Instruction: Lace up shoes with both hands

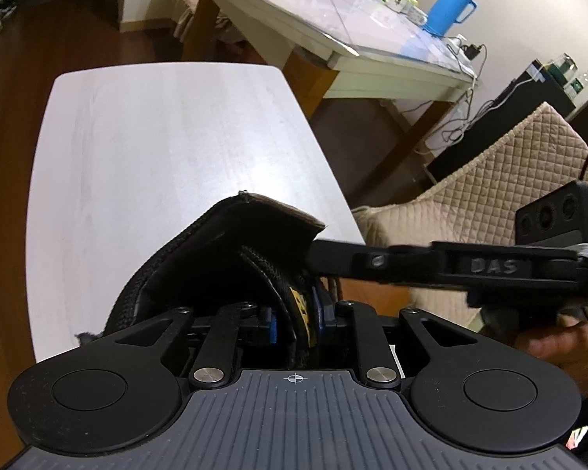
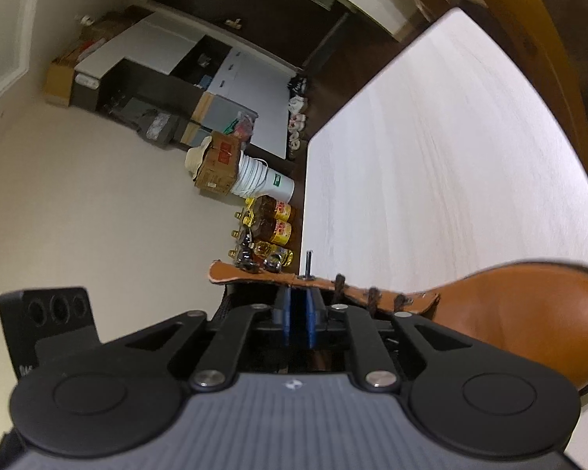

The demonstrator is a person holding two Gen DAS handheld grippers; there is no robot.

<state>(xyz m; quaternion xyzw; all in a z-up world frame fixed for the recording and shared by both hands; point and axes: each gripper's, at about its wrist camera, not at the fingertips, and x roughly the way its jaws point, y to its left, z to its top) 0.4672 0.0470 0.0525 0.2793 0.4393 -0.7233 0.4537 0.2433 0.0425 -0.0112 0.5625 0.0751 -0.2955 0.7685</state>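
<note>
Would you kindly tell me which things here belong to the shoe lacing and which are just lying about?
Job: brown boot, its lace, left gripper, right gripper, white table.
Lying about: blue flask, oil bottles, cardboard box, white bucket.

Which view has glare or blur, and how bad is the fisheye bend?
Left wrist view: bright glare on the white table, whose edges bow outward; the other hand-held gripper looks slightly soft. Right wrist view: tilted, the background smeared, the brown boot sharp.
</note>
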